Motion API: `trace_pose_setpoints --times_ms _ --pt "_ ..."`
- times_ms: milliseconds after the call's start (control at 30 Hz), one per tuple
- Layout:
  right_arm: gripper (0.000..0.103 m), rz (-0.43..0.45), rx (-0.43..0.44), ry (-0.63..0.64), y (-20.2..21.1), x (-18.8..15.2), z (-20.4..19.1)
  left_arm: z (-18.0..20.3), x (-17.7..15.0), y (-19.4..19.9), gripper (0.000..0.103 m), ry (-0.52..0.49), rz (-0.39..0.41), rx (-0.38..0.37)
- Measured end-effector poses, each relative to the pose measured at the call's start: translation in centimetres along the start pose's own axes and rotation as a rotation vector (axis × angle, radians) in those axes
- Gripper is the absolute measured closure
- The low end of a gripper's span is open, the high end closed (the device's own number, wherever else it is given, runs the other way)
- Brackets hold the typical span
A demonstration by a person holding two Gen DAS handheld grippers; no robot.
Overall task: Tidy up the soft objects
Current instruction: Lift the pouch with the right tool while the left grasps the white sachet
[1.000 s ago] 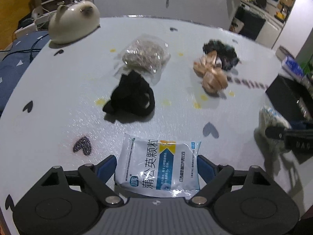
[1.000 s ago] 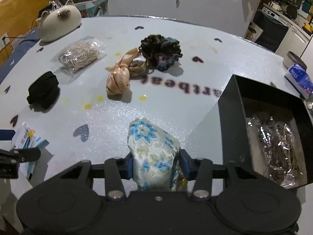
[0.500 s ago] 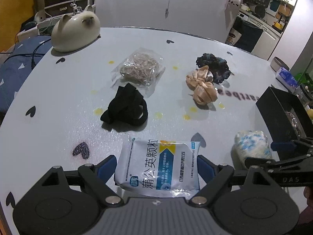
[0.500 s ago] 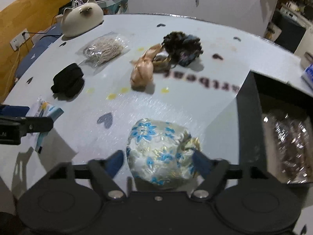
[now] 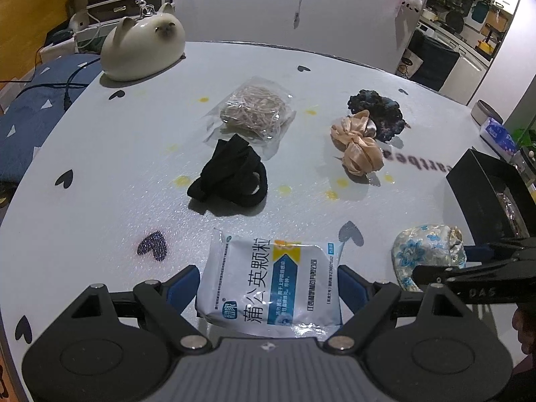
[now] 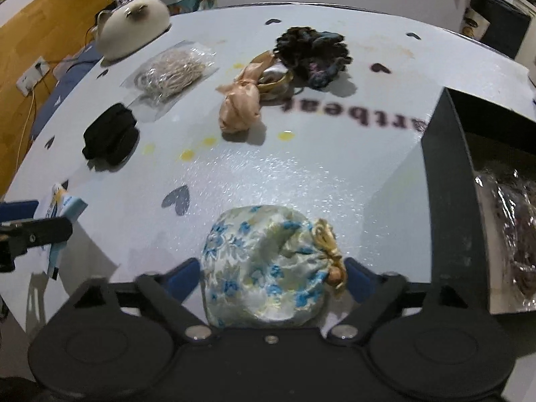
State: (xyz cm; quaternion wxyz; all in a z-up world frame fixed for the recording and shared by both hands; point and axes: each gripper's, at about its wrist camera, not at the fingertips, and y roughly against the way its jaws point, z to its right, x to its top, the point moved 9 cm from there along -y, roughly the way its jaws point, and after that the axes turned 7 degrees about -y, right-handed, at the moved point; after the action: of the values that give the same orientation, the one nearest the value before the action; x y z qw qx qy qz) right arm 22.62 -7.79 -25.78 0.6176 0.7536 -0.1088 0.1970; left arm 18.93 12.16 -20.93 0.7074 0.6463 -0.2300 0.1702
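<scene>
A white and blue medicine sachet (image 5: 271, 284) lies on the table between the wide-apart fingers of my left gripper (image 5: 268, 286), which is open. A blue-flowered satin pouch (image 6: 268, 264) lies on the table between the spread fingers of my right gripper (image 6: 273, 276), which is open; the pouch also shows in the left wrist view (image 5: 425, 251). Further out lie a black cloth bundle (image 5: 231, 176), a bagged coil of beige cord (image 5: 256, 112), a peach satin scrunchie (image 5: 358, 147) and a dark blue scrunchie (image 5: 377, 114).
A black open box (image 6: 445, 181) stands at the right with a plastic-wrapped item (image 6: 512, 227) inside. A cream cat-shaped ceramic (image 5: 142, 47) stands at the far left of the table (image 5: 117, 154). A tissue pack (image 5: 499, 134) lies at the far right edge.
My right gripper has opened and let go of the flowered pouch, which now rests on the table. Both grippers have pulled back a little. The left gripper stays open around the sachet.
</scene>
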Motion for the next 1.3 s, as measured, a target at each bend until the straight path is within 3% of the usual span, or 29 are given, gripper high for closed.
trace_pose_setpoints --times_ms 267,667,1000,1300 --pt "0.062 0.021 0.014 0.026 0.7 0.0 -0.4 0.1 0.6 0.4 0.016 0.001 0.018 0.001" --pt "0.064 0.192 0.055 -0.008 7.3 3.1 1.4 4.0 5.6 2.4 0.016 -0.004 0.121 -0.051" --pt "0.063 0.294 0.016 -0.14 12.1 6.0 10.5 12.9 11.8 3.0 0.016 -0.009 0.19 -0.161" --pt "0.062 0.256 -0.004 -0.193 11.5 5.5 17.9 22.8 15.7 1.6 0.016 -0.032 0.178 -0.3"
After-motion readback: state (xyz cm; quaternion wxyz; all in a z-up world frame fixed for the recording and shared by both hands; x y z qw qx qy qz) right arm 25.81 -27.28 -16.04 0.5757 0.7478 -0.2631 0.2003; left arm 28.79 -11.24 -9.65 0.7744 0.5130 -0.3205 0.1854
